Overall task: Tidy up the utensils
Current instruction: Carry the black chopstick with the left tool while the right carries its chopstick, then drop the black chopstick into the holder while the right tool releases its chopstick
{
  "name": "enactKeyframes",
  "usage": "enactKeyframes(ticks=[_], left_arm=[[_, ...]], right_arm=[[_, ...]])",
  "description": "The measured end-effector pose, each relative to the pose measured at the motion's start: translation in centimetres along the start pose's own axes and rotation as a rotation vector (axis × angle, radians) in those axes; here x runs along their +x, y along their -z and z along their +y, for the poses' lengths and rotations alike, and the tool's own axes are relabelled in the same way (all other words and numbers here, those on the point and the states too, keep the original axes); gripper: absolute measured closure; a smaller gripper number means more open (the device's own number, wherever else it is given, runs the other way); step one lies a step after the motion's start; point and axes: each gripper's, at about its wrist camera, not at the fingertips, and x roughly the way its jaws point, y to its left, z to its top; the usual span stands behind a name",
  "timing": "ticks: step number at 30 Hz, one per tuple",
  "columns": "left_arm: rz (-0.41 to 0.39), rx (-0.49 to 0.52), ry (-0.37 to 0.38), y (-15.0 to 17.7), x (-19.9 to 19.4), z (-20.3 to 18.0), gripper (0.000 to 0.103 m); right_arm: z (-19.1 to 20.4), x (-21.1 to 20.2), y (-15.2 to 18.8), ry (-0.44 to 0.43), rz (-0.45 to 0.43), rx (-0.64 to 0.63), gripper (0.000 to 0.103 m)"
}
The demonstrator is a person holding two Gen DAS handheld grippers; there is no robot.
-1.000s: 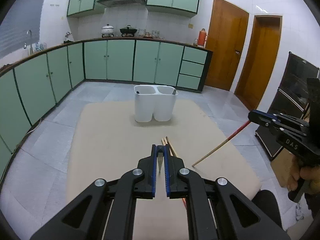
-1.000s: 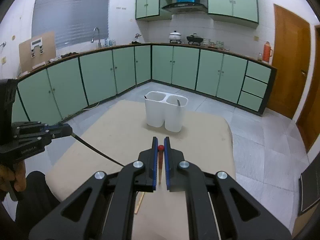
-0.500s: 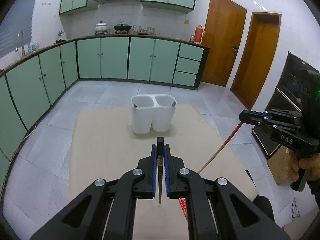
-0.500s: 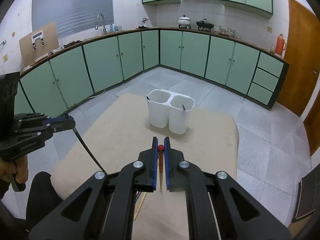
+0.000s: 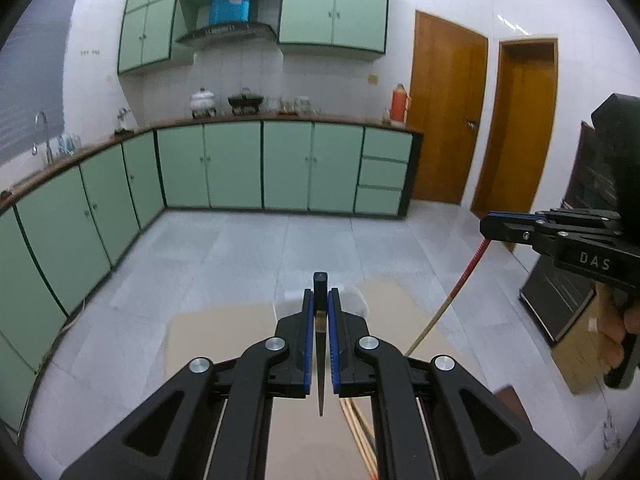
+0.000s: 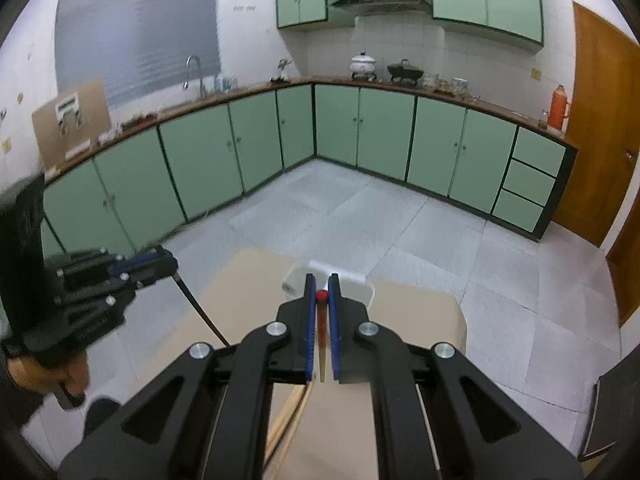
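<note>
My left gripper [image 5: 320,296] is shut on a thin black chopstick [image 5: 321,360] that hangs point-down between the blue pads. My right gripper [image 6: 321,284] is shut on a wooden chopstick with a red top [image 6: 321,298]. Each gripper shows in the other's view: the right gripper [image 5: 486,226] with its red-banded stick [image 5: 460,284], the left gripper [image 6: 170,266] with its black stick [image 6: 200,308]. The white two-compartment holder [image 6: 354,286] stands on the beige table [image 6: 416,312], mostly hidden behind my fingers; only a blurred edge of the holder [image 5: 356,300] shows in the left wrist view.
Loose wooden chopsticks [image 6: 288,416] lie on the table near its front edge, under the grippers. A person's hand [image 5: 616,340] grips the right handle. Green cabinets [image 5: 232,168] line the far walls, and a dark cabinet [image 5: 560,304] stands to the right of the table.
Both grippers have risen above the table, each carrying its chopstick. The holder has dropped in both views and now sits behind the fingertips.
</note>
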Motion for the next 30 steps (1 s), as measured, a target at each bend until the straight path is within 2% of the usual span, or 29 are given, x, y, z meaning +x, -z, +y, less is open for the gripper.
enactKeyframes(ticks=[6, 12, 16, 20, 23, 26, 28, 30], left_arm=[[-0.071, -0.013, -0.039, -4.8, 3.1, 0.5, 0.096], [-0.154, 0.007, -0.095, -7.6, 7.4, 0.7, 0.096], [-0.17, -0.005, -0.111, -6.9, 11.1, 1.4, 0.096], [-0.119, -0.04, -0.094, -3.6, 15.1, 2.4, 0.096], [-0.071, -0.048, -0.089, -1.6, 16.9, 2.9, 0.096], [-0.047, -0.054, -0.088, -0.4, 16.8, 3.5, 0.094], [-0.059, -0.055, -0.086, -0.1, 15.3, 3.8, 0.088], [-0.078, -0.062, -0.084, 0.2, 12.8, 4.3, 0.071]], right_arm=[[-1.7, 2.5, -4.6, 0.042, -0.054, 0.013, 0.098], [-3.9, 7.8, -6.0, 0.077, -0.052, 0.039, 0.098], [-5.5, 12.4, -4.9, 0.083, -0.005, 0.074, 0.098], [-6.5, 15.5, -2.6, 0.068, 0.041, 0.102, 0.098], [-6.5, 16.4, -1.5, 0.065, 0.057, 0.106, 0.097], [-6.8, 16.0, -0.7, 0.054, 0.055, 0.128, 0.09], [-6.9, 14.7, 0.0, 0.045, 0.034, 0.135, 0.085], [-6.8, 12.9, 0.9, 0.035, 0.009, 0.138, 0.084]])
